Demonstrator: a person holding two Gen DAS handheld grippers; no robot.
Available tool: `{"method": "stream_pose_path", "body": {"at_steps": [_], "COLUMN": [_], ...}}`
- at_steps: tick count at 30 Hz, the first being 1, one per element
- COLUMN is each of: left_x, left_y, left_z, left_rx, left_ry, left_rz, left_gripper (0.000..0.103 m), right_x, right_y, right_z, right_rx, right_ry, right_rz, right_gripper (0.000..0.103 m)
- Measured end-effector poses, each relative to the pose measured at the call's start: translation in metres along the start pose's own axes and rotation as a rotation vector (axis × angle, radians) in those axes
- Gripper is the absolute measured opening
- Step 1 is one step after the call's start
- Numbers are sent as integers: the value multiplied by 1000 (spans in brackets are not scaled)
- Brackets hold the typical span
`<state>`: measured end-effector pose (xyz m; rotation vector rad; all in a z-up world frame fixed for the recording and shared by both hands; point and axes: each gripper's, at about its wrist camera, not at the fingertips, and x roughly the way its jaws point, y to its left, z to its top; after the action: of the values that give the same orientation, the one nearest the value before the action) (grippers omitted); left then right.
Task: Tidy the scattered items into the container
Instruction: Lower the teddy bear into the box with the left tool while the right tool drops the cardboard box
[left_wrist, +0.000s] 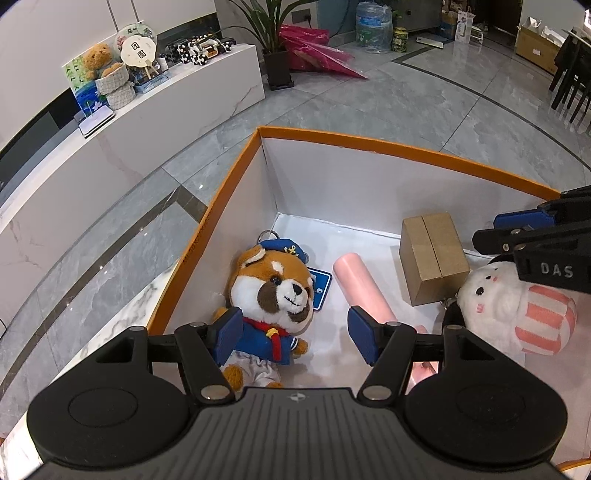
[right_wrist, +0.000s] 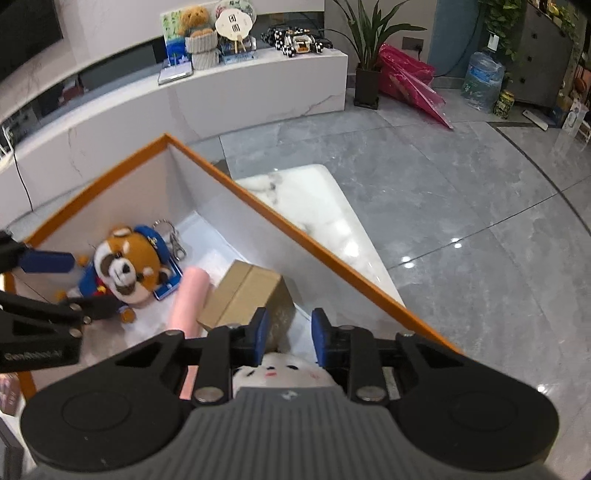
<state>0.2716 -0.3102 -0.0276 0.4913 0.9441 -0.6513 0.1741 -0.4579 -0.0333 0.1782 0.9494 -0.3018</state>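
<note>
Right gripper (right_wrist: 287, 334) is sitting clenched on the white round plush with pink-striped cap (left_wrist: 517, 310), hanging over the orange-rimmed white box (left_wrist: 406, 147), right side, beside the brown cardboard carton (left_wrist: 432, 258). Drop lies straight down. Left gripper (left_wrist: 295, 332) is idling released above the sailor-suited brown plush (left_wrist: 273, 291).

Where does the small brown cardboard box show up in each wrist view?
Left wrist: cardboard box right of centre on the container floor, right of the pink roll.
Right wrist: cardboard box centre, just beyond the jaws, against the container's right wall.
Shared landmark: sailor-suited plush.
</note>
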Motion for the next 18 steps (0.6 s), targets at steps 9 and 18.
{"method": "stream_pose_path", "body": {"at_steps": [9, 18], "left_x": [-3, -17], "left_y": [5, 9], "left_z": [-4, -7], "left_rx": [-5, -22], "left_ry": [0, -24], "left_rz": [7, 8], "left_gripper": [74, 74], "right_x": [2, -2], "right_y": [4, -3], "right_z": [6, 10], "right_rx": [39, 53], "right_ry": [-61, -63], "right_rz": [171, 127], "right_gripper": [18, 25]}}
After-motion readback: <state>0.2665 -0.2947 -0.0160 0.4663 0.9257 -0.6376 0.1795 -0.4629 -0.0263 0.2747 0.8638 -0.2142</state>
